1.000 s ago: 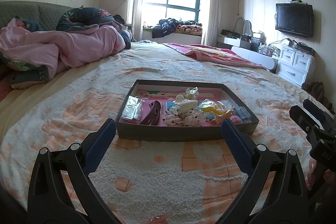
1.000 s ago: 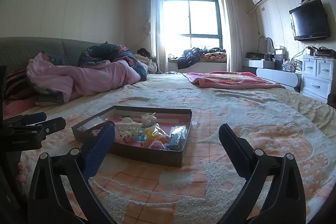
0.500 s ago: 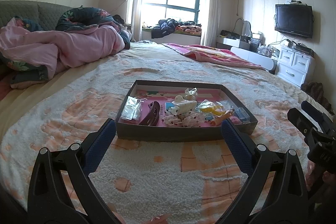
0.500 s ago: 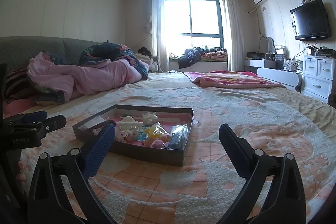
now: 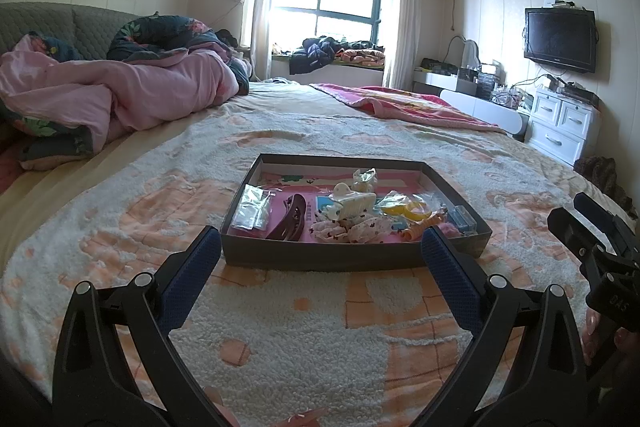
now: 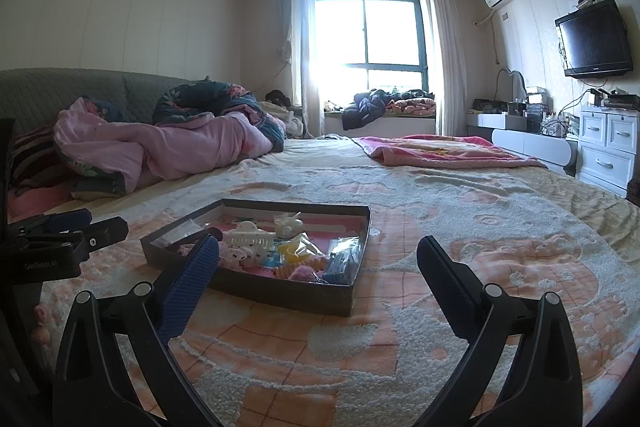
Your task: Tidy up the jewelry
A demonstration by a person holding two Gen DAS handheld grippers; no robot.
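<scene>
A shallow box (image 5: 352, 259) of hair clips (image 5: 289, 217) and trinkets is set on the bed (image 5: 304, 323). The left gripper (image 5: 320, 251) and right gripper (image 6: 318, 259) are held before it, jaws apart and empty.

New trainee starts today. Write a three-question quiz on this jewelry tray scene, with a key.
1. True or false: the left gripper is shut on the dark red hair claw.
2. What does the shallow box rest on? A) a desk B) a fleece bed blanket C) the floor
3. Fill in: in the left wrist view, the clear plastic bag lies at the box's ____ end.

Key: 1 false, both it and the right gripper are open and empty. 2 B, the blanket. 3 left.
</scene>
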